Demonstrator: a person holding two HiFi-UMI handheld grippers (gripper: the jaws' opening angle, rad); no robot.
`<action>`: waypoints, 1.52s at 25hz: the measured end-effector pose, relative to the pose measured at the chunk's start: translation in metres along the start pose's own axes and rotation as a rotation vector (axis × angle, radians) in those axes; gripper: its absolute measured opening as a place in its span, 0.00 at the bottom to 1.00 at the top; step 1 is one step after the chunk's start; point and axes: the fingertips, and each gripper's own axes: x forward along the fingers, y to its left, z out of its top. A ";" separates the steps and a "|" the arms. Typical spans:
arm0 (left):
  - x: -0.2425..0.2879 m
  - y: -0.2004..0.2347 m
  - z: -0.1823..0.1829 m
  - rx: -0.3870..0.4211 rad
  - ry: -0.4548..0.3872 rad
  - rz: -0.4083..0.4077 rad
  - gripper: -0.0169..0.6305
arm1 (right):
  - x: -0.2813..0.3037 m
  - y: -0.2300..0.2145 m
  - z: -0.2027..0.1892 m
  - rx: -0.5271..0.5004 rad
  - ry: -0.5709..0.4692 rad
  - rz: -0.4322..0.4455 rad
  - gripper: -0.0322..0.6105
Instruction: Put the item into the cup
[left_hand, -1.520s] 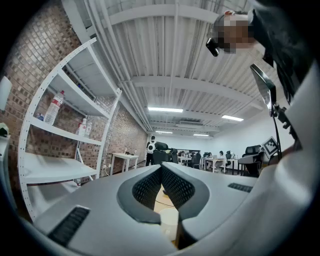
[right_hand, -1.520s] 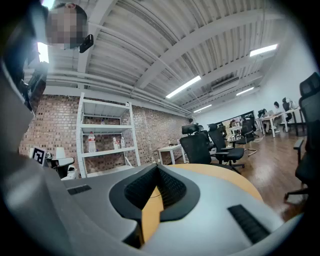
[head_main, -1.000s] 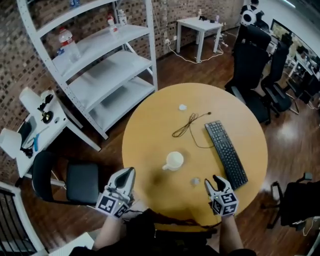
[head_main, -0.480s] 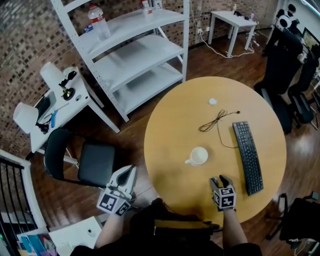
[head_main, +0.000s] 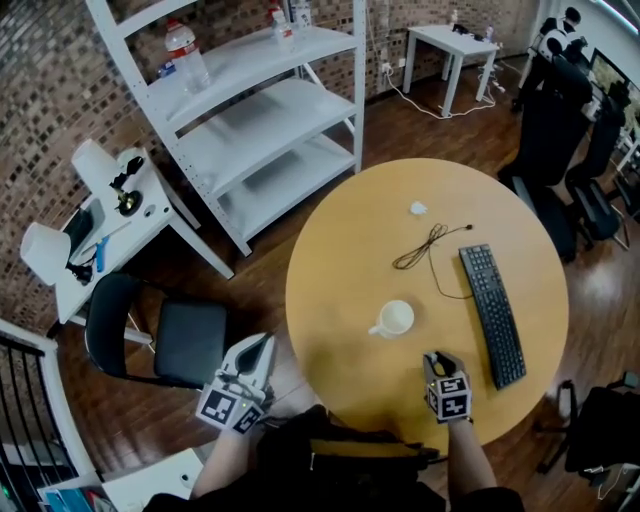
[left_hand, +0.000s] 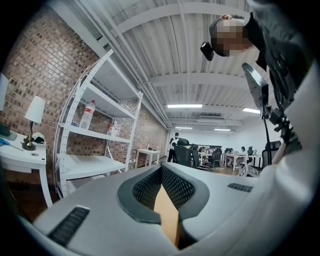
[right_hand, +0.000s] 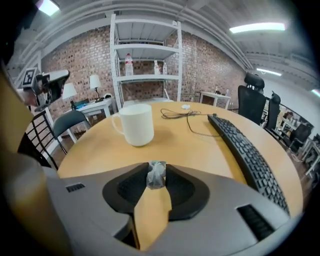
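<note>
One item (right_hand: 156, 175): grey crumpled wad between the right gripper (head_main: 437, 357) tips, over the near edge of the table (head_main: 340, 250).
Its axis: we read it longest along the jaws, pointing at the cup (head_main: 397, 317).
Right jaws: closing, pads touching it.
Left gripper (head_main: 264, 342): jaws together, empty, beyond the table's left edge.
Cup: mid-table, upright.

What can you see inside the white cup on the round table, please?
In the head view the white cup looks empty, its inside pale; the right gripper view shows only its outer wall. The grey item is between the closing jaws of the right gripper.
</note>
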 end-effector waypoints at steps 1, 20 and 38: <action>0.002 0.003 0.000 0.001 -0.002 -0.003 0.02 | -0.005 0.002 0.018 0.000 -0.041 0.004 0.23; 0.002 0.079 0.014 0.023 -0.054 0.017 0.02 | 0.009 0.046 0.164 0.032 -0.297 0.055 0.35; 0.062 0.030 0.015 0.032 -0.061 -0.208 0.02 | -0.151 -0.018 0.157 0.229 -0.671 -0.185 0.20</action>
